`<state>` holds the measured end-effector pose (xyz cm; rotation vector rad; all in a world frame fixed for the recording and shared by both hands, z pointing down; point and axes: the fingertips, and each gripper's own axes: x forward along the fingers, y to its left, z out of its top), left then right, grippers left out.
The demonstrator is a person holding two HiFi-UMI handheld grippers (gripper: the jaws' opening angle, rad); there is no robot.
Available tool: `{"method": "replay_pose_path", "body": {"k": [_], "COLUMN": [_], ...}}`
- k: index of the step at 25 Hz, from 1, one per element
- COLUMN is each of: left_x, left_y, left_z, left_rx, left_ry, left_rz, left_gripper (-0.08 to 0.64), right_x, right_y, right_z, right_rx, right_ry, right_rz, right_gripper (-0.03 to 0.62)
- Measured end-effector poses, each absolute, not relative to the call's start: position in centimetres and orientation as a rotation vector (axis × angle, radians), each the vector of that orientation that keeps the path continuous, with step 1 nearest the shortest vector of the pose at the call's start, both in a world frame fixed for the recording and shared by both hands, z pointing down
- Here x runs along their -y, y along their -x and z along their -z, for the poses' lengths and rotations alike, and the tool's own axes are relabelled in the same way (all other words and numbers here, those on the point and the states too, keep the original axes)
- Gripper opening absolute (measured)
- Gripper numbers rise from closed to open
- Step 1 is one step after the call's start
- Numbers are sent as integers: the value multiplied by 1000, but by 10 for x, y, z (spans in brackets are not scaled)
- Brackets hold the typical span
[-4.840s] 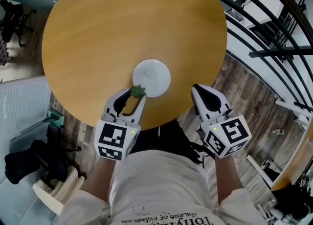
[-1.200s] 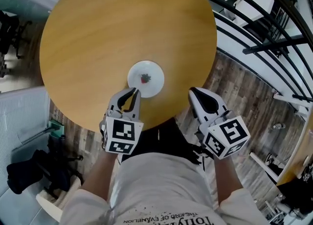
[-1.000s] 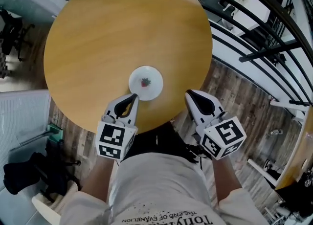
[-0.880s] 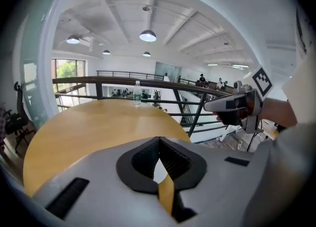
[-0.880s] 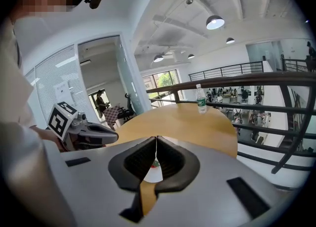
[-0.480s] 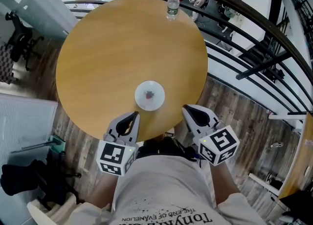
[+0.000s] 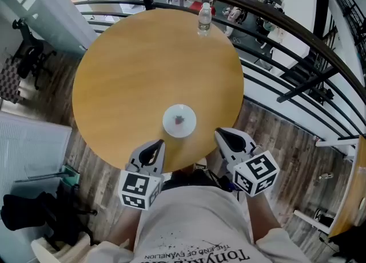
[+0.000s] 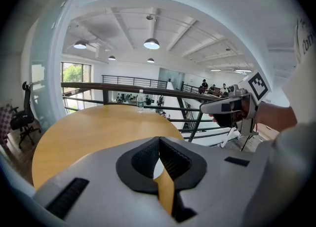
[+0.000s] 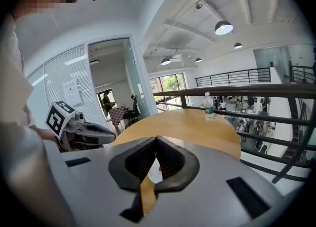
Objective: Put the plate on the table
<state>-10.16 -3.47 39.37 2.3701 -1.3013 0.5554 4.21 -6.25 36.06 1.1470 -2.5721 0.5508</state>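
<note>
The left gripper [image 8: 159, 140] has its dark ribbed pads pressed together with nothing between them, and the right gripper [image 9: 157, 140] is the same, tips meeting on empty air. In the head view both are held close to the person's body, the left gripper [image 7: 154, 147] just at the near edge of the round, honey-coloured wooden table [image 7: 131, 67] and the right gripper [image 7: 227, 139] just off that edge over the plank floor. Neither touches the small round white plate [image 7: 171, 126], which lies flat on the table a little in from the near edge, apart from both grippers, with a small red thing [image 7: 180, 120] at its middle. With the plate resting on the wood and both jaws closed on nothing, the task looks done, and the grippers seem parked clear so as not to knock it. A clear plastic water bottle [image 7: 205, 17] stands upright at the far edge beside the black metal railing [image 7: 274, 33], well out of the way. As for writing, the white T-shirt [image 7: 189, 222] carries print that is upside down from the head, seemingly "THE END OF EVANGELION" over larger letters starting "Tony"; the bottle's label is too small to read, and the marker cubes show only black-and-white squares
</note>
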Motion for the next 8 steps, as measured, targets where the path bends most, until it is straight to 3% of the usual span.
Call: {"method": "replay_pose_path", "body": {"k": [8], "left_x": [33], "left_y": [98], "left_z": [-394], "left_rx": [1281], "left_ry": [-2387], "left_rz": [-570], "left_gripper": [25], "right_x": [56], "right_y": [-47], "right_z": [-362], "right_rx": [2557], "right_ry": [-1167], "right_rz": [-558], "right_gripper": [26]}}
